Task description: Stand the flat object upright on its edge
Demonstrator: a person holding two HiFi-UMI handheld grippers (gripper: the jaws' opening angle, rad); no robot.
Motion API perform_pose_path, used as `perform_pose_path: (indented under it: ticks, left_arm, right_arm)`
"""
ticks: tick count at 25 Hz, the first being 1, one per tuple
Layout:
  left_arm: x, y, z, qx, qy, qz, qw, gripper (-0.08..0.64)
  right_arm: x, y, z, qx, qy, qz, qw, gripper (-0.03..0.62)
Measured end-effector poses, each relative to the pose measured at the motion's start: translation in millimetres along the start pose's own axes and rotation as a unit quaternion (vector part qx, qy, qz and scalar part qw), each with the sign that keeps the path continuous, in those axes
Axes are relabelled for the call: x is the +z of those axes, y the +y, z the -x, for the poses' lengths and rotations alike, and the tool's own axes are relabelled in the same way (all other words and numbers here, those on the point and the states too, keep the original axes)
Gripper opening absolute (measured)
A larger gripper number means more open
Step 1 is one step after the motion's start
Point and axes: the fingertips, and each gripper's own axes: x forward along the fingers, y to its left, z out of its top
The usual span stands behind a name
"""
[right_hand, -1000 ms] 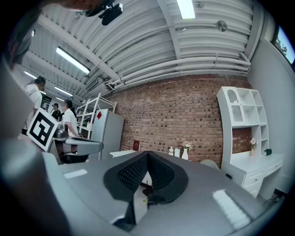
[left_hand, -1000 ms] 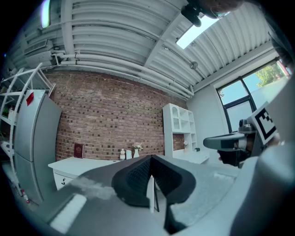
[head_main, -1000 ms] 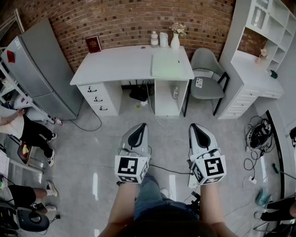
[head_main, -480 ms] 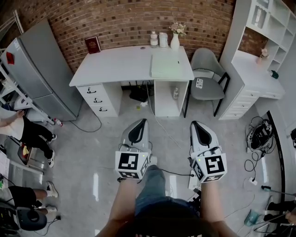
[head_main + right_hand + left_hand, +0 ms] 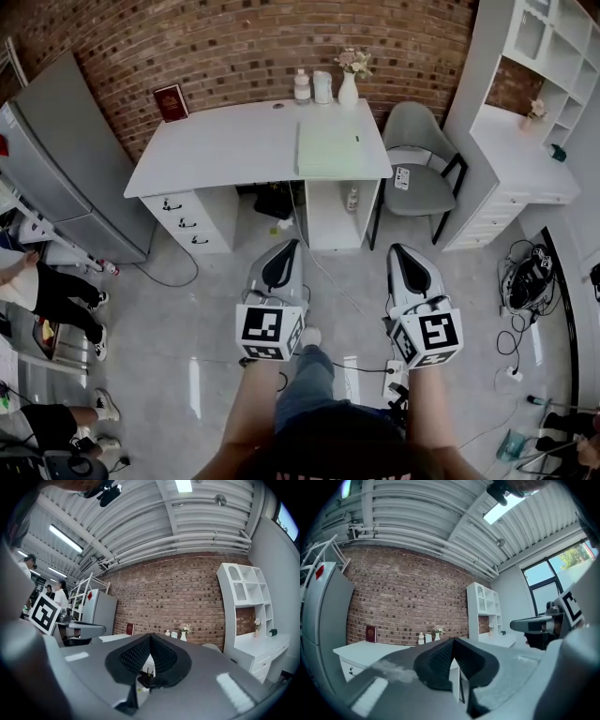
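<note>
Flat object (image 5: 328,150), a pale green sheet-like pad, lay face down on the bench (image 5: 216,155) by the front right corner, one side running along the right edge. It had not been stood up; judged the task not started. The left gripper (image 5: 287,246) and right gripper (image 5: 396,248) were held level over the floor (image 5: 187,300), well short of the bench front edge. Both had their jaws pressed together with nothing between them, seen in the left gripper view (image 5: 452,641) and the right gripper view (image 5: 150,637). Probably just carry posture for the walk-up, since nothing was within reach. A red book (image 5: 171,101) leaned against the brick wall at the back left corner. Two small white containers (image 5: 311,86) and a vase (image 5: 348,86) stood along the back edge, behind the pad. The middle and left of the bench top were bare, so there was likely room to tip the pad up there. The chair (image 5: 420,164) sat just beside the right end, a grey cabinet (image 5: 56,159) flanked the left, and cables (image 5: 520,281) lay on the floor well to the right. The approach to the front edge looked open.
</note>
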Motion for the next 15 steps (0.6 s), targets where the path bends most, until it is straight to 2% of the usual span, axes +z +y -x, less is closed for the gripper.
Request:
perform_pose_path:
  ticks: [10,15]
  left_arm:
    - [-5.8,57.4,-111.7,-0.014,0.015,-0.001,0.9998,-0.002]
    - [-8.3,93.9,-165.4,-0.020,0.021,0.001,0.9996,-0.002]
  right_arm:
    - [-11.4,-41.9,-113.2,-0.012,0.011,0.000,1.000,0.002]
    - [-11.7,-64.1,-169.7,-0.025,0.006,-0.015,1.000,0.001]
